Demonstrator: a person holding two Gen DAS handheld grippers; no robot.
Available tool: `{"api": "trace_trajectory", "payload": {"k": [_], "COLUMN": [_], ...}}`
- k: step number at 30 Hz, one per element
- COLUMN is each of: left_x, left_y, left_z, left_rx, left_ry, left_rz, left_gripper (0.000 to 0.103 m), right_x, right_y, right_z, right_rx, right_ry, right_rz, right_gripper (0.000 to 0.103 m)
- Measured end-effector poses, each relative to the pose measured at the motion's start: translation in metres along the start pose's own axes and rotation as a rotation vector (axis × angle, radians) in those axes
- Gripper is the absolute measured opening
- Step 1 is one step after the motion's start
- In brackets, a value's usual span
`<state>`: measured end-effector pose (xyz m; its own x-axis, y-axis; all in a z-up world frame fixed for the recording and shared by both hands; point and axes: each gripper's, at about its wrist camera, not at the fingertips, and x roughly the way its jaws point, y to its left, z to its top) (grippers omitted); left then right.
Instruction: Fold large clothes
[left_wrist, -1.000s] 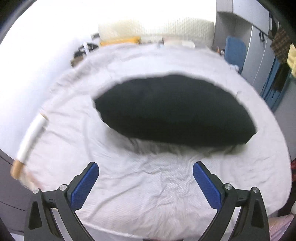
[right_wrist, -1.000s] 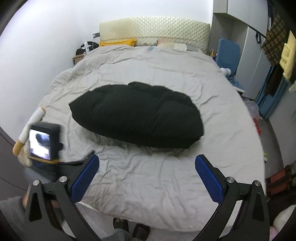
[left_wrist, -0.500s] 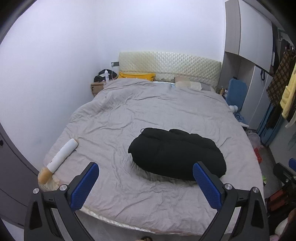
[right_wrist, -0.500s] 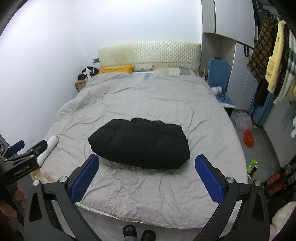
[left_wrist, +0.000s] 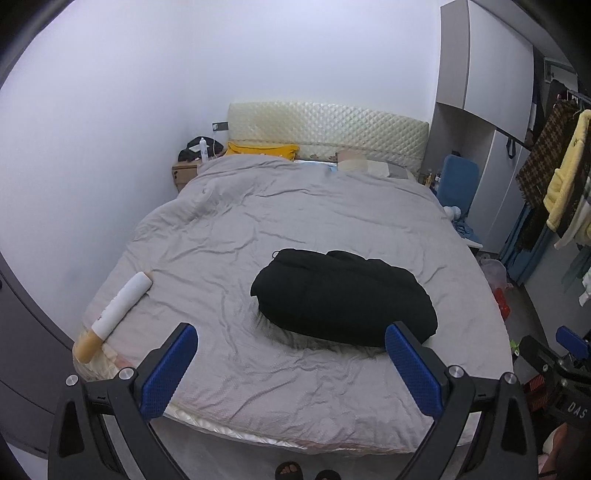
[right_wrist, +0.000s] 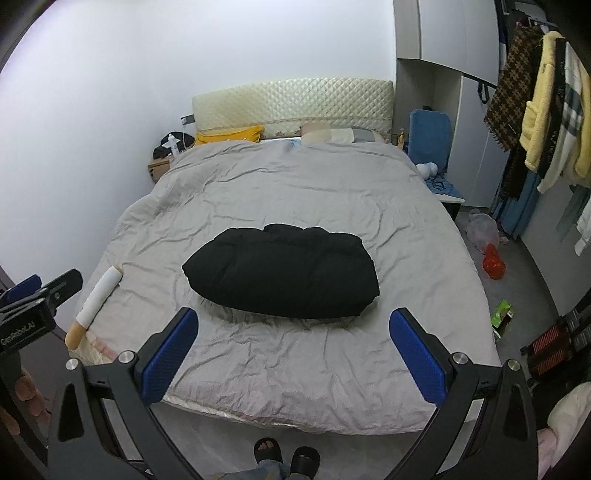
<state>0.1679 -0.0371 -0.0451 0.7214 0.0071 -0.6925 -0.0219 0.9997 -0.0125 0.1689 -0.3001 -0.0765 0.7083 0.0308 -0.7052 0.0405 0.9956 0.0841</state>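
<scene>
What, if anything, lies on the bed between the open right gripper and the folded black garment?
Only bare, wrinkled grey duvet separates the right gripper from the black garment; the right wrist view shows this plainly.

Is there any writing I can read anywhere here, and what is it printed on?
"GenRobot.AI": on the body of the left claw, seen at the left edge of the right wrist view.
"DAS": on the body of the right claw, at the lower right of the left wrist view; the rest is cut off.
A small label on the plaid scarf is too small to read.
</scene>
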Motion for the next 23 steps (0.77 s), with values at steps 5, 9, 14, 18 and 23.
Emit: {"api": "trace_trajectory", "payload": {"k": [5,9,14,18,23], "left_x": [0.003,0.003,0.000,-0.002,-0.004], "left_y": [0.002,0.004,0.006,0.009,0.013], "left_z": [-0.006,-0.009,-0.012,-0.015,-0.018], "left_rx": [0.014,0.018,0.027,0.028,0.026], "left_ry": [0.016,0.025,0.020,0.016,0.018], "left_rz": [-0.011,-0.014,-0.027,-0.028,-0.023], "left_gripper": [0.103,0.103,0.103,0.103,0.103], "right_x": [-0.001,-0.001,-0.005,-0.009,-0.011], "right_y": [0.002,0.006,0.011,0.016,0.020], "right_z": [-0.005,-0.009,-0.011,-0.014,-0.016], "right_rx": [0.012,0.011,0.000,-0.007,-0.004], "right_ry": [0.014,0.022,0.017,0.002,0.004], "right_rz": [-0.004,-0.005,-0.004,-0.003,-0.015], "right_gripper": [0.103,0.103,0.103,0.103,0.103]}}
